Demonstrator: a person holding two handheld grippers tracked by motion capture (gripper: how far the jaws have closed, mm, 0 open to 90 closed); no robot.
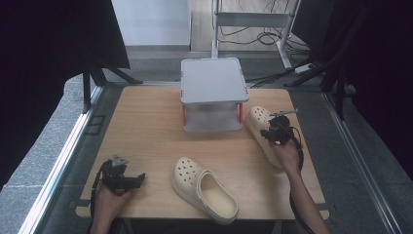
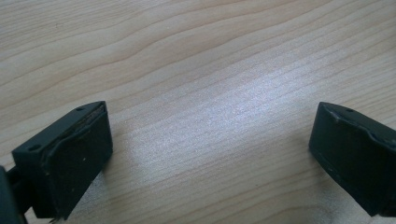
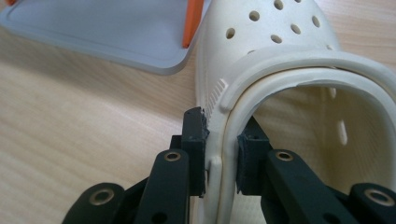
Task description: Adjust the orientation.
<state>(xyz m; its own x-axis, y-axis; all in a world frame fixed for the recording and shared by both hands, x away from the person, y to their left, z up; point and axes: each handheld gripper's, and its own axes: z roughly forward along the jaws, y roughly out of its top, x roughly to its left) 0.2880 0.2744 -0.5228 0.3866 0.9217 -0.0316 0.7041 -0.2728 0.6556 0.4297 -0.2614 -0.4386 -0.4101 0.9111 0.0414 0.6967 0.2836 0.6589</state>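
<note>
The right gripper [image 1: 269, 133] and hand hide the middle of the far clog [image 1: 259, 119].

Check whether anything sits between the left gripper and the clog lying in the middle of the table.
Nothing visible does. The left gripper rests open on the table, and only bare wood lies between it and the near clog. The right gripper is shut on the other clog's side wall.

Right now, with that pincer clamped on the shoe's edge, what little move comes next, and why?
Probably a small lift. The right gripper is shut on the side wall of the cream clog, which lies beside the grey two-level rack. Raising it should free the sole from the table. The left gripper waits open.
</note>
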